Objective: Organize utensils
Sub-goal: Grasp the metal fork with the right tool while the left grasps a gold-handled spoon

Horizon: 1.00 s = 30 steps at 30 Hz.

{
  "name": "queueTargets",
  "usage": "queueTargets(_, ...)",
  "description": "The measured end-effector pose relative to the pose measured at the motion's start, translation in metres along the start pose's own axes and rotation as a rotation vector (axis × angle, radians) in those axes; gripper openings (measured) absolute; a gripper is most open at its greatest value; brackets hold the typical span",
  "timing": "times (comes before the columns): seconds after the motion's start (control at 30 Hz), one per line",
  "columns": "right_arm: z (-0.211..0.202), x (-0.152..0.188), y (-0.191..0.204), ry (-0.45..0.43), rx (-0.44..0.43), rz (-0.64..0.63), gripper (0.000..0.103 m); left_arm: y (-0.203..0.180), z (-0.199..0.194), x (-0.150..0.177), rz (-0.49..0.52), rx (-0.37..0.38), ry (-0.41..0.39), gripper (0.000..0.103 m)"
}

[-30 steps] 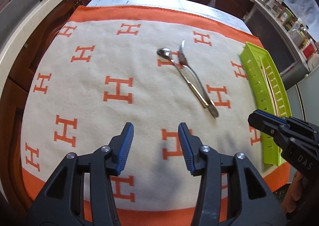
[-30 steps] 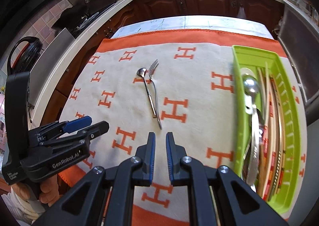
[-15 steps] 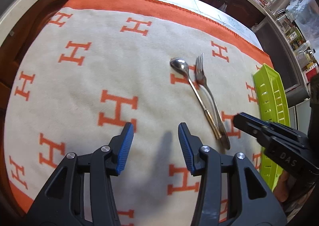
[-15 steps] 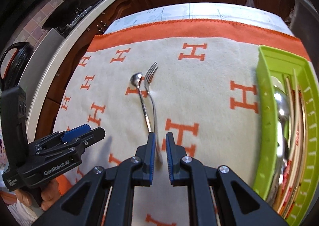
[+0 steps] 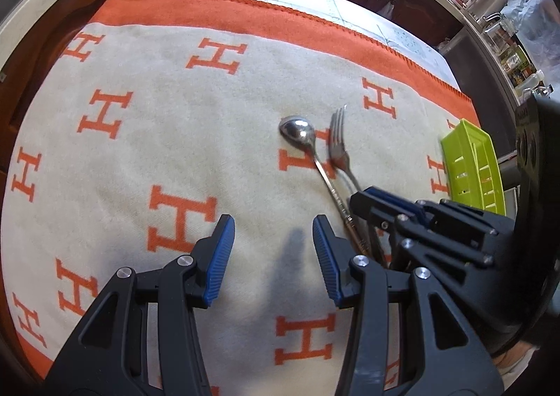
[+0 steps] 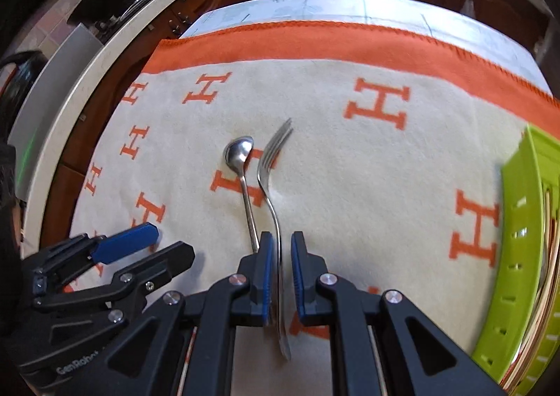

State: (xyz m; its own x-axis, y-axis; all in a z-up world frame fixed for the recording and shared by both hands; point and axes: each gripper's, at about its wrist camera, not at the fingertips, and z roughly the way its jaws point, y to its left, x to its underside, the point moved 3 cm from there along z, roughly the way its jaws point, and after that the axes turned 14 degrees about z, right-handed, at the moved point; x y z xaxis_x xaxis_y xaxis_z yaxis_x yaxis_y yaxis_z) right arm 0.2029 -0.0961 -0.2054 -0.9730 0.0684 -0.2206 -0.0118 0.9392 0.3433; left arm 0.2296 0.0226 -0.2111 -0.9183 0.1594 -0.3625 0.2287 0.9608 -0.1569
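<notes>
- The fork (image 6: 271, 193) is lying on the cream and orange cloth (image 6: 350, 186) in the middle of the right wrist view, tines toward the upper part of the frame, handle running down to the lower middle.
- The teaspoon (image 6: 241, 168) is lying just beside it on the left, almost parallel; the two handles are coming very near to each other at the lower end (whether they are touching I cannot tell).
- The right gripper (image 6: 279, 252) is pointing steeply down over the fork handle. Its jaws are standing only a narrow gap apart, with the handle passing between them; the blue pads are not visibly pressing on it, so I judge it as not yet grasped.
- The long axis of the fork is running nearly straight along the slot between the jaws, so a closing across the handle is what the next move is asking for, in my judgement.
- The left gripper (image 5: 273, 249) is standing about half open and is holding nothing; in its view the spoon and fork are lying to the upper right of it, so the right hand is clearly the nearer one.
- The green cutlery tray (image 6: 518, 256) is waiting at the right edge of the frame, well apart from the fork, with other utensils already in it.
</notes>
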Motion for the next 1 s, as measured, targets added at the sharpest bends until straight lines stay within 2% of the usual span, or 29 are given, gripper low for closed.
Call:
queueTargets(0.17, -0.001, 0.000, -0.001, -0.018, 0.025, -0.028, 0.003, -0.006, 0.017, -0.014, -0.010, 0.010, 0.042, 0.043)
queueTargets(0.4, -0.007, 0.006, -0.022, 0.024, -0.052, 0.089, 0.002, -0.009, 0.033, -0.045, -0.044, -0.029, 0.066, 0.043)
queueTargets(0.57, -0.013, 0.016, -0.032, 0.030, -0.080, 0.134, 0.002, -0.017, 0.042, -0.062, -0.018, -0.099, 0.097, 0.043)
queueTargets(0.73, -0.015, 0.019, -0.039, 0.034, -0.103, 0.166, 0.002, -0.035, 0.053, -0.074, 0.093, -0.201, 0.116, 0.043)
queueTargets(0.8, -0.017, 0.019, -0.042, 0.031, -0.108, 0.179, 0.002, -0.040, 0.055, -0.077, 0.116, -0.199, 0.123, 0.037)
queueTargets(0.87, -0.019, 0.020, -0.046, 0.031, -0.120, 0.195, 0.002, -0.047, 0.057, -0.081, 0.146, -0.178, 0.140, 0.024)
queueTargets(1.0, -0.021, 0.022, -0.055, 0.031, -0.136, 0.231, 0.002, -0.065, 0.060, -0.083, 0.213, -0.170, 0.159, 0.013)
